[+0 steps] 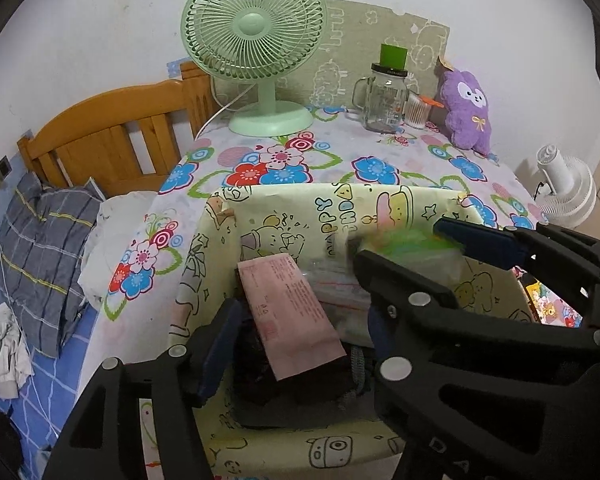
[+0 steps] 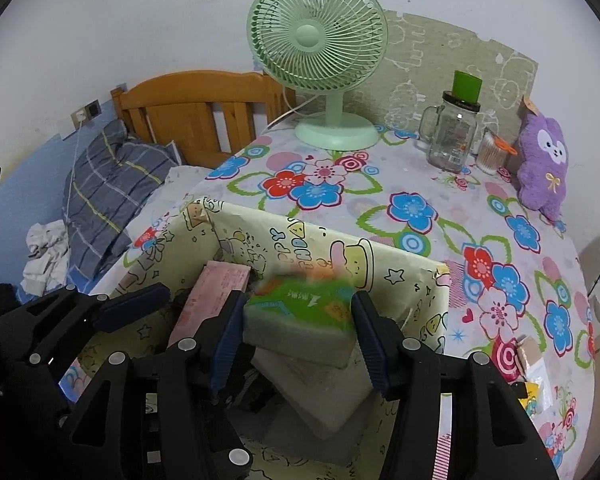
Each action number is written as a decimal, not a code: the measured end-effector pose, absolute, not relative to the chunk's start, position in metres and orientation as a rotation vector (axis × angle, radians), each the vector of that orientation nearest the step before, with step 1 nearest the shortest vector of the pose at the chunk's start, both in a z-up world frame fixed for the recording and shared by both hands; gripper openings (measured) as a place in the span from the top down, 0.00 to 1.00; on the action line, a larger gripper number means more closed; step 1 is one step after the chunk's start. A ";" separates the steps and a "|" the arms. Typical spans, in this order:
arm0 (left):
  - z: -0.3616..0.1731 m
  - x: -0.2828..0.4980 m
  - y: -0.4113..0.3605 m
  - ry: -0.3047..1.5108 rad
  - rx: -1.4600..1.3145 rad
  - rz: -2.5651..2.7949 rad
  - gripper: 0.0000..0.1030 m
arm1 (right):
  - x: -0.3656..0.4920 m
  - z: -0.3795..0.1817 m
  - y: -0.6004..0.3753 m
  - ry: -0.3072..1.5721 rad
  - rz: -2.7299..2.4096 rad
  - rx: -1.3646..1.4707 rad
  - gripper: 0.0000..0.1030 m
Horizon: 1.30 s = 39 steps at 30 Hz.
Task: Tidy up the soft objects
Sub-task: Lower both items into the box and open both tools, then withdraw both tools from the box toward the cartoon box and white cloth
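Right gripper (image 2: 298, 326): pinching a green tissue pack (image 2: 300, 312) from both sides, pads pressed flat on its short ends. Pack's a bit blurry at the top, so details are fuzzy.

Left gripper (image 1: 288, 316): fingers spread wide, nothing between them as far as I can tell. It hovers over the box with the pink packet (image 1: 292, 316) sitting right in the gap, not touched.

Where the tissue pack is: directly ahead of the right fingers, above the open cartoon-print box (image 2: 380, 264), on or just over another pale pack below it. Can't tell if it's resting or only held.

Done so far (my guess): the box already has stuff in it, namely the pink packet on the left side, some dark fabric under it, and a pale pack under the green one. So packing looks well underway.

Left to do (guess): the tissue pack isn't let go yet. The purple plush (image 2: 542, 166) far ahead and to the right of the right gripper is still out on the floral tablecloth (image 2: 420, 216), so that might be next.

Counts: two grippers, one box, one green tissue pack, one pink packet, one purple plush, one green fan (image 2: 318, 40), one glass jar mug (image 2: 454, 132), one small cotton swab tub beside it.

Off to the left: bed with one plaid pillow (image 1: 40, 248).
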State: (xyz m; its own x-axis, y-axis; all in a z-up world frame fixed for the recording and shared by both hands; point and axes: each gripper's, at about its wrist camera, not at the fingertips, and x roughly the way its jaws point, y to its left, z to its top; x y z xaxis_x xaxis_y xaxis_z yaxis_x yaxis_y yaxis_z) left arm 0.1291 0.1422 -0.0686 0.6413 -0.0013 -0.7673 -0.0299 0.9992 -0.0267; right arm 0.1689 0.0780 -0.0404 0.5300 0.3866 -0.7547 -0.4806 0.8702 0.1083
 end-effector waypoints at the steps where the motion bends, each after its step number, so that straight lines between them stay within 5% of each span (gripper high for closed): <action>1: -0.068 0.128 0.142 0.874 -0.039 0.015 0.32 | 0.168 -0.040 0.078 0.868 0.522 -0.118 0.40; 4: -0.066 0.126 0.139 0.871 -0.037 0.017 0.30 | 0.166 -0.038 0.074 0.865 0.509 -0.112 0.29; 18: -0.049 0.111 0.116 0.814 -0.015 0.031 0.13 | 0.151 -0.021 0.043 0.857 0.477 -0.086 0.28; 34: -0.027 0.096 0.083 0.778 -0.008 0.024 0.11 | 0.134 0.000 0.002 0.804 0.439 -0.038 0.27; 39: -0.021 0.092 0.070 0.768 0.009 0.013 0.10 | 0.129 0.005 -0.014 0.779 0.419 -0.028 0.16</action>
